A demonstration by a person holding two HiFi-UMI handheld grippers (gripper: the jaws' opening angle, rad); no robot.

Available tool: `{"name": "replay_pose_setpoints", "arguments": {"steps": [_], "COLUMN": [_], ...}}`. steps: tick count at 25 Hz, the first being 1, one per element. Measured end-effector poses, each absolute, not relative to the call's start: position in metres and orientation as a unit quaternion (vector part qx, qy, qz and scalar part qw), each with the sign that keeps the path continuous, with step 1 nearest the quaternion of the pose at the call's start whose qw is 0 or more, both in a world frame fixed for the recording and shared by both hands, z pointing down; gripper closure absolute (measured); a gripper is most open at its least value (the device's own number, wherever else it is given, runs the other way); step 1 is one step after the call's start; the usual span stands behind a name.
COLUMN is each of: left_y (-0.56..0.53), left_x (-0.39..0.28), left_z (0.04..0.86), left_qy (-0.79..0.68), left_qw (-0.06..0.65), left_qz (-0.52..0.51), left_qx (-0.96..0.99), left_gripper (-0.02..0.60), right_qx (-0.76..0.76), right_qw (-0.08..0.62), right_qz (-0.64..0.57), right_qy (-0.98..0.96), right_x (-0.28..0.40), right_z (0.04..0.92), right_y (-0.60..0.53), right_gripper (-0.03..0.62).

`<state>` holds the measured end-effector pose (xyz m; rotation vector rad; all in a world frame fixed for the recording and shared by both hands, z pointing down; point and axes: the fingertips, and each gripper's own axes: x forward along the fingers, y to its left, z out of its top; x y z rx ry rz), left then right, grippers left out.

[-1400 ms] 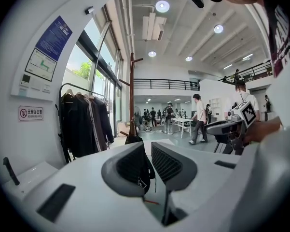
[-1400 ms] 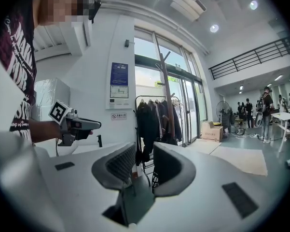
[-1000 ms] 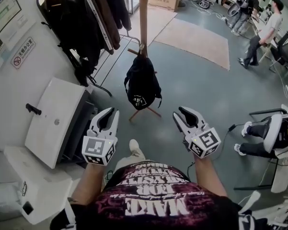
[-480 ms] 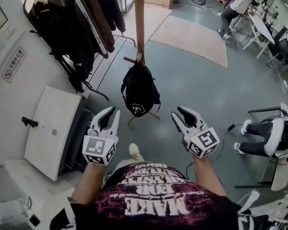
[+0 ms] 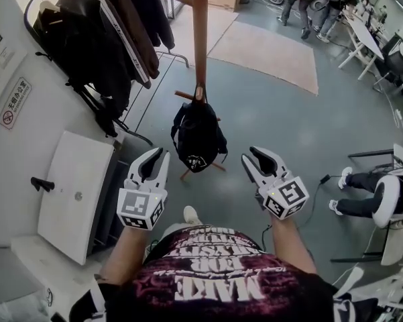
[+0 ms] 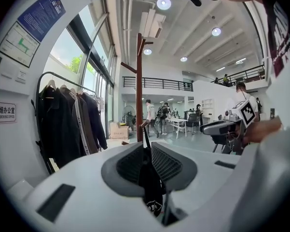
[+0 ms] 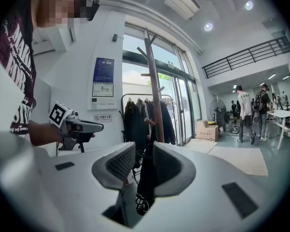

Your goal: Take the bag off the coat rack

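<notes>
Head view shows a black bag [image 5: 198,136] hanging on a low peg of the wooden coat rack [image 5: 200,39], apart from the left claw [image 5: 154,158] and right claw [image 5: 259,158], while each claw's own view shows its jaws parted and empty, the bag framed in the gap beyond.

Black soft fabric backpack [image 5: 198,136], white logo patch near bottom, hanging upright by top loop from low peg of brown wooden pole coat rack [image 5: 200,39]; rack's splayed feet showing beneath.
</notes>
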<state>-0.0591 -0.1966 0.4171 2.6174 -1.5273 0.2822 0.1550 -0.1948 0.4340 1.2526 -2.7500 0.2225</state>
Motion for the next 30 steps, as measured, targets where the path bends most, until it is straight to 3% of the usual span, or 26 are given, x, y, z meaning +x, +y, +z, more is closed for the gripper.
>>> {"name": "replay_pose_setpoints", "arguments": {"steps": [14,30], "left_y": [-0.248,-0.261], "left_x": [-0.105,-0.103], "left_z": [0.411,0.424], "left_qy": [-0.497,-0.467], "left_qw": [0.034,0.018], "left_qz": [0.074,0.084], "left_qx": [0.864,0.880], "left_gripper": [0.528,0.528], "right_qx": [0.428,0.420], "right_qw": [0.066,0.095], "right_qz": [0.053,0.070], "right_qy": [-0.900,-0.900], "right_x": [0.115,0.089], "right_z": [0.419,0.434], "right_y": [-0.234,-0.249], "right_gripper": [0.472,0.471]}}
